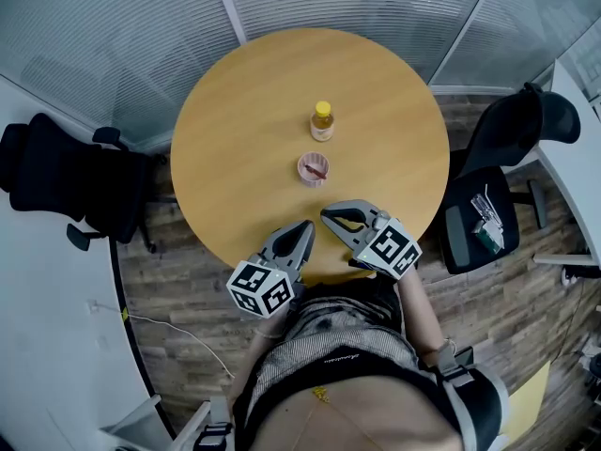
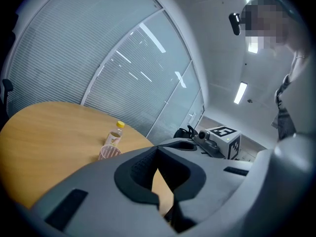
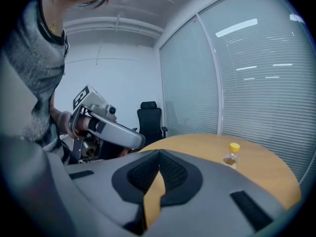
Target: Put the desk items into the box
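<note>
Over the round table, left tool and right tool both look closed, holding nothing.

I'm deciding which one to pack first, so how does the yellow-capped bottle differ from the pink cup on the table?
The bottle is shut with a yellow cap; the cup is open-topped, with something red inside. The bottle is clear and looks taller and narrower; the cup is pinkish, shorter and wider. In the head view the bottle stands beyond the cup. Both stand upright on the round table, apart from each other.
</note>
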A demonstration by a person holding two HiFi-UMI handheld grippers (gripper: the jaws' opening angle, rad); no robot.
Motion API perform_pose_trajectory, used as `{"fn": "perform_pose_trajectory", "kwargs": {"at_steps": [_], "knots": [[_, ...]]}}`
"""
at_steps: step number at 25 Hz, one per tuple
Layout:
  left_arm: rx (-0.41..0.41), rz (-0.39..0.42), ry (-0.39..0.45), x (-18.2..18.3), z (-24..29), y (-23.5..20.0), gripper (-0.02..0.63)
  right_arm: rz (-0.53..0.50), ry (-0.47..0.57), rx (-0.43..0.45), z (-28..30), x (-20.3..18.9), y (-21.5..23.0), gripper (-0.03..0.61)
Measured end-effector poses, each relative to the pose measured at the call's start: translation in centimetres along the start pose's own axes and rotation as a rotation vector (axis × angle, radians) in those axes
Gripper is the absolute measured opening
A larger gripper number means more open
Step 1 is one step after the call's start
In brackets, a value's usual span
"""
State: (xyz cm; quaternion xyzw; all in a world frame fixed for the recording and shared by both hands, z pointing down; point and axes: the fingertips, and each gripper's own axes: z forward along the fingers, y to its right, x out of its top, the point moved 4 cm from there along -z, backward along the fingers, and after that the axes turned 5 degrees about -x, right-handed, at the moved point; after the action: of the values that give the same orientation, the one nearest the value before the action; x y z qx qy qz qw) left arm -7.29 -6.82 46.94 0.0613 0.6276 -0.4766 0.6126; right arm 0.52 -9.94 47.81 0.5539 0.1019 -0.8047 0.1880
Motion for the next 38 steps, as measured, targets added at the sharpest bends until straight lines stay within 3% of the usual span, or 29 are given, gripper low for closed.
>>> {"fn": "perform_pose_trajectory", "kwargs": {"at_steps": [6, 11, 18, 38], "knots": [[0.002, 0.047, 0.055, 2.3, -0.5, 0.6, 0.002, 0.017, 0.123, -0.01, -1.2, 2.8, -0.2, 0.021], [0.009, 0.106, 0.107, 4.6, -1.3, 1.3, 0.002, -0.026, 0.203, -0.025, -2.1, 4.9, -0.4, 0.021], [-0.016, 0.142, 0.156, 7.1, -2.0, 2.9, 0.002, 0.036, 0.316, -0.047, -3.4, 7.9, -0.3, 0.021], [-0.03, 0.133, 0.142, 6.6, -2.2, 2.7, 0.002, -0.024, 0.289, -0.064, -3.1, 7.6, -0.3, 0.021]]}}
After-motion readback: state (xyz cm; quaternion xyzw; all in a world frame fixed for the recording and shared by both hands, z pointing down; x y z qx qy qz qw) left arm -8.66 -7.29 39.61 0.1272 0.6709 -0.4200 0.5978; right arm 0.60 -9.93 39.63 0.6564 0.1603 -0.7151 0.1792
